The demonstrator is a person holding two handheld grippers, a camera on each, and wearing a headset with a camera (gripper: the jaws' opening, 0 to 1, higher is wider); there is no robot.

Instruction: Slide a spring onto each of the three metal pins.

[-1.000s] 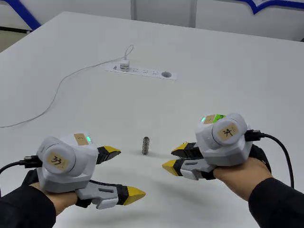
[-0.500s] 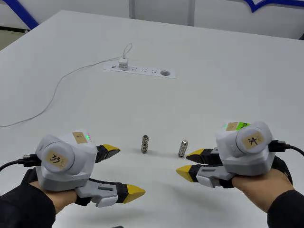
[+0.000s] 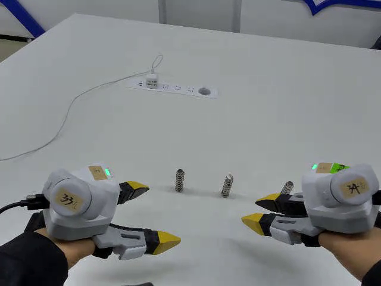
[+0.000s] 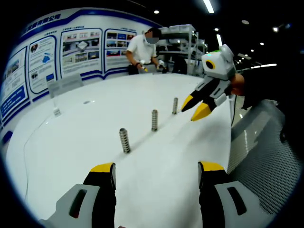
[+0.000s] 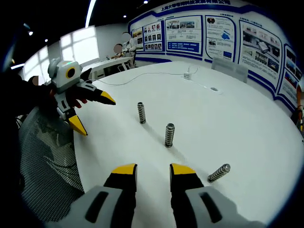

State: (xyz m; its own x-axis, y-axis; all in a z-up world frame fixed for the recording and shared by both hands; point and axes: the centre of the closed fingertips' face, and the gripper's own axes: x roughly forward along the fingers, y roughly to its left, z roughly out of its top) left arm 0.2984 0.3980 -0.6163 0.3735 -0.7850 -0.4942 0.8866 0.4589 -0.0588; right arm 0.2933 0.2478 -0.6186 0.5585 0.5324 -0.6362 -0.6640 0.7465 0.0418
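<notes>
Three short metal pins stand in a row on the white table, each with a spring around it: left spring (image 3: 180, 180), middle spring (image 3: 227, 186), right spring (image 3: 287, 187). In the right gripper view the left spring (image 5: 141, 112) and middle spring (image 5: 169, 135) stand upright, while the nearest spring (image 5: 218, 173) leans. My left gripper (image 3: 153, 214) is open wide, in front and left of the row, holding nothing. My right gripper (image 3: 259, 208) is open with a narrower gap, just in front of the right spring. The left gripper view has the three springs (image 4: 154, 120) ahead of its jaws.
A white power strip (image 3: 172, 89) with a plug and a thin cable (image 3: 71, 110) lies at the table's far side. A person (image 4: 142, 47) stands beyond the table. A mesh chair (image 4: 266, 156) sits past the table's edge.
My right gripper has drawn back to the right and toward me, uncovering the middle and right springs. The left gripper has barely moved.
</notes>
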